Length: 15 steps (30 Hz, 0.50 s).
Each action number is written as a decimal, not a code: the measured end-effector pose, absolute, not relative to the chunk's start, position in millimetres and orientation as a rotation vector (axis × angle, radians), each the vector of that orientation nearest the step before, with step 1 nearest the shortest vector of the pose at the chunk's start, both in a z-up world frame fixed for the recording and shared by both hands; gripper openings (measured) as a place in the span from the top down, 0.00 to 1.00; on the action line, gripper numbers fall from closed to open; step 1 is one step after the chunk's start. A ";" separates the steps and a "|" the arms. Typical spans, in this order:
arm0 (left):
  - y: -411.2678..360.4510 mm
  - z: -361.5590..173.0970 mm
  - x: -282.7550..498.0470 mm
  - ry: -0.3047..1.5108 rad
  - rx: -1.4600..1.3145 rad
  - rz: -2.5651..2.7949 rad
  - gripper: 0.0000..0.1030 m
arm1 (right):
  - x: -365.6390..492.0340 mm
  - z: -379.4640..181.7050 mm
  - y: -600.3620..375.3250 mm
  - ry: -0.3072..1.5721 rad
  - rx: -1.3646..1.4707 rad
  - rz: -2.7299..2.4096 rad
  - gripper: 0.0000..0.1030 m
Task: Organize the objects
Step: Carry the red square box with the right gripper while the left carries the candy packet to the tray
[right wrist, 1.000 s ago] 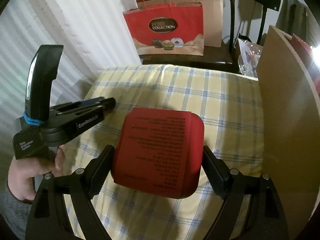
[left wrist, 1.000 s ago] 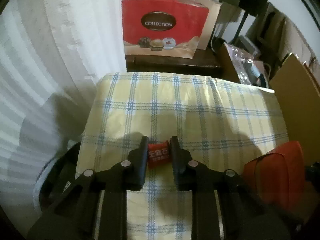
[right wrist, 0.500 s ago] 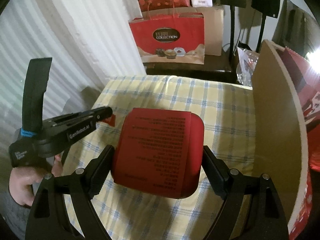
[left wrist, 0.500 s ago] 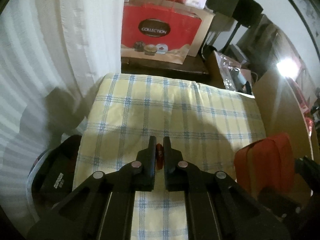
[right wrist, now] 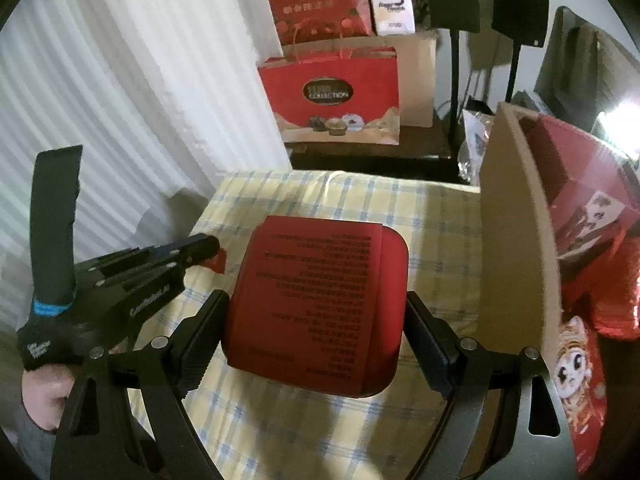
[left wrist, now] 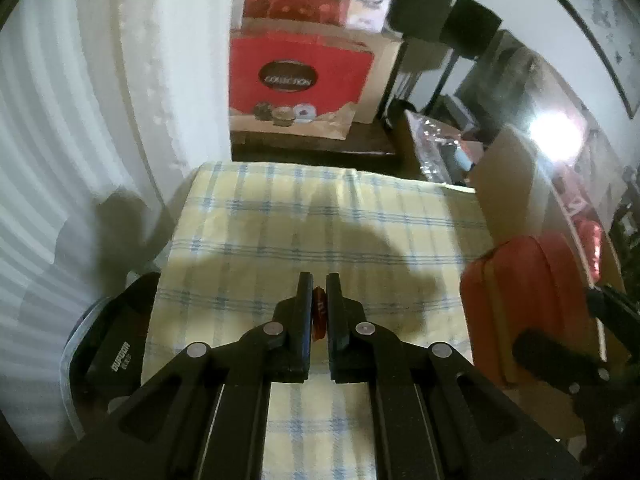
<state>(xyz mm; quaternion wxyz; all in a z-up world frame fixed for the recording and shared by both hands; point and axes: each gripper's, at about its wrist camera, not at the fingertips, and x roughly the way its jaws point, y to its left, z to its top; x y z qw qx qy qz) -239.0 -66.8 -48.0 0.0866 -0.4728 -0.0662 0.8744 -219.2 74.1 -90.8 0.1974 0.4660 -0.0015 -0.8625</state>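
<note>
My left gripper (left wrist: 319,280) is shut on a small red packet (left wrist: 319,314), pinched thin between the pads and held above the yellow checked cloth (left wrist: 320,216). The right wrist view shows the same gripper (right wrist: 208,246) from the side, with the packet (right wrist: 216,263) sticking out at its tip and a hand below. My right gripper (right wrist: 316,303) is shut on a rounded red box (right wrist: 320,280) with black print, gripped on both sides above the cloth (right wrist: 280,196). From the left wrist view that box (left wrist: 524,304) hangs at the right.
An open cardboard carton (right wrist: 516,240) with red packages inside stands along the cloth's right edge. White curtains (right wrist: 140,120) close off the left. Red gift bags (right wrist: 332,92) sit on a dark shelf behind. A black item lies in a round tub (left wrist: 112,352) at lower left.
The left jaws have closed tight on the small red packet, squeezing it flat, and lifted it off the cloth. Both grippers have risen, so the cloth looks farther away.
</note>
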 end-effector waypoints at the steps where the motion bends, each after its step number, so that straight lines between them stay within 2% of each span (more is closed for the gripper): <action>1: -63.5 -44.0 -235.8 -0.195 -1.397 2.602 0.95 | -218.0 -87.6 76.4 -0.004 1.299 -2.420 0.16; 15: -20.7 14.5 -197.9 -0.151 -1.211 2.571 0.95 | -200.8 -44.5 115.3 -0.039 1.230 -2.493 0.16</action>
